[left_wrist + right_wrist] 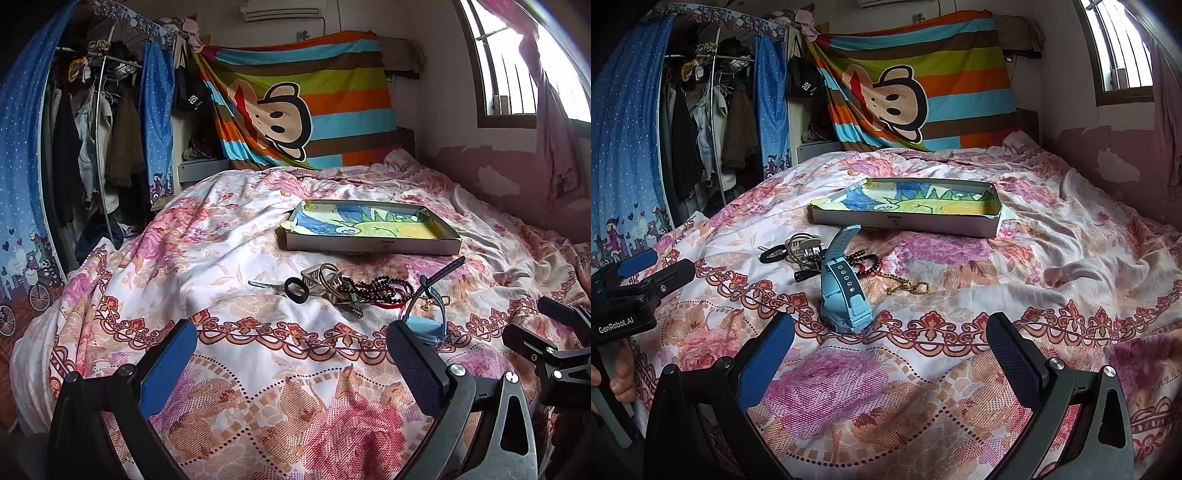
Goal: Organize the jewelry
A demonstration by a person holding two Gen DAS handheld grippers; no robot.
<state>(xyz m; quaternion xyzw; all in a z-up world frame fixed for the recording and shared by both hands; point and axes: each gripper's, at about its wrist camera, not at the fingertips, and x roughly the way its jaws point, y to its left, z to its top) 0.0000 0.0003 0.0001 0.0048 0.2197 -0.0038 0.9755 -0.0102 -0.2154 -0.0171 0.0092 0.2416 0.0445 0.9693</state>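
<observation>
A jewelry pile lies on the flowered bedspread: a black ring [296, 290], metal bangles [330, 277], dark bead strands [376, 290] and a gold chain [908, 286]. A light blue watch [843, 291] stands on edge nearest me, partly hidden behind a finger in the left wrist view [424, 325]. Behind the pile sits a shallow cardboard box [373, 246] lined with a coloured drawing. My left gripper [295, 365] is open, short of the pile. My right gripper [892, 360] is open just before the watch. Neither holds anything.
Each gripper shows at the edge of the other's view, the left gripper [670, 264] with a hand [617, 376] below it. A clothes rack [96, 147] with blue curtains stands left of the bed. A striped cartoon blanket [295, 107] hangs behind, a window [506, 62] at right.
</observation>
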